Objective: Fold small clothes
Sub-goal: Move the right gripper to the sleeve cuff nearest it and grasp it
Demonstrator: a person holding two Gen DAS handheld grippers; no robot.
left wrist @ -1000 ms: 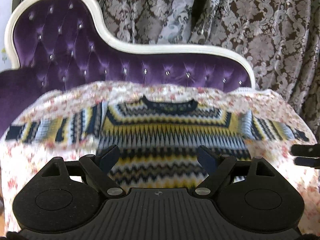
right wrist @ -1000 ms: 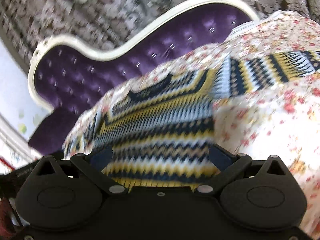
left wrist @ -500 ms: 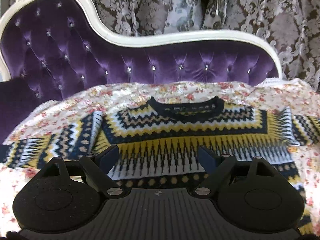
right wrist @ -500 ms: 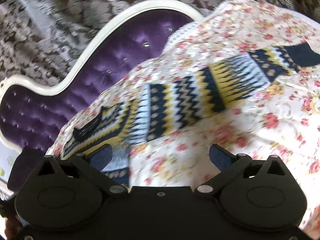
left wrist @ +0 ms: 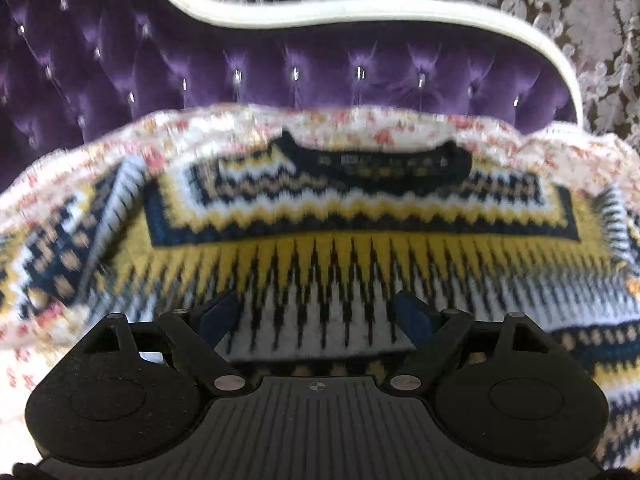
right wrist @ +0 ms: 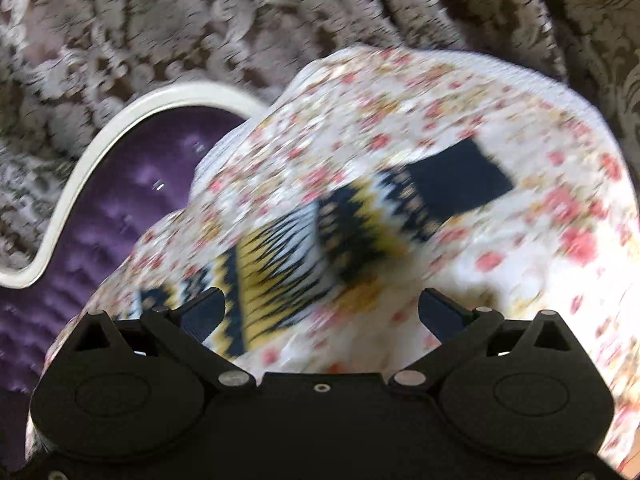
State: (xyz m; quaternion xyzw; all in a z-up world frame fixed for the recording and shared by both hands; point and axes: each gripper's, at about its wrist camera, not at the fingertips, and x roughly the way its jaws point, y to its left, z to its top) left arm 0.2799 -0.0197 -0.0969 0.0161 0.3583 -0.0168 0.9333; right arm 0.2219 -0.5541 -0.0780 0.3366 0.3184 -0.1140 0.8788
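Observation:
A small knitted sweater (left wrist: 340, 240) in navy, yellow and white zigzags lies flat on a floral cloth (left wrist: 380, 124), its dark collar (left wrist: 380, 164) toward the sofa back. My left gripper (left wrist: 316, 316) is open and empty, just above the sweater's chest. In the right wrist view the sweater's right sleeve (right wrist: 320, 240) lies stretched out, ending in a dark cuff (right wrist: 460, 184). My right gripper (right wrist: 320, 312) is open and empty, over the sleeve and the cloth beside it. Both views are blurred by motion.
The floral cloth (right wrist: 500, 120) covers the seat of a purple tufted sofa (left wrist: 280, 68) with a white curved frame (left wrist: 360, 16). Patterned brown and grey curtains (right wrist: 200, 20) hang behind. The cloth drops off at the right end of the seat.
My left gripper has moved forward over the sweater toward the collar. My right gripper has swung right, from the sweater's body out along the right sleeve toward the cuff.

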